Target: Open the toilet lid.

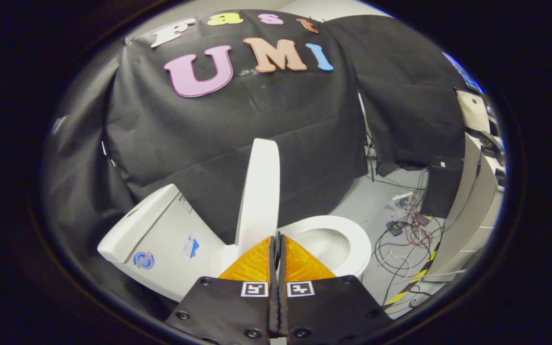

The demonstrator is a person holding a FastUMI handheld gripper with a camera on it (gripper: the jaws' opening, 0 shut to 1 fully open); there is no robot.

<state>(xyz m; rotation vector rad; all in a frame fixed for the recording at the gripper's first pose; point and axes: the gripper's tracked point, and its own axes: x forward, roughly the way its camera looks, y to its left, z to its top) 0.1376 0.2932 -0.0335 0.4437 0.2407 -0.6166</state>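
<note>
The white toilet lid (259, 191) stands straight up. The gripper (277, 235) is closed tight, empty; it hides the lid's bottom.

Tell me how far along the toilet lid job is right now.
Mostly done: the toilet lid stands raised, roughly upright, and the seat and bowl below are uncovered. In hand: the hand-held gripper sits at the lid's lower edge, its orange fingers closed together; whether they pinch the lid, I cannot tell. Left: perhaps resting the lid back toward the tank and pulling away.
</note>
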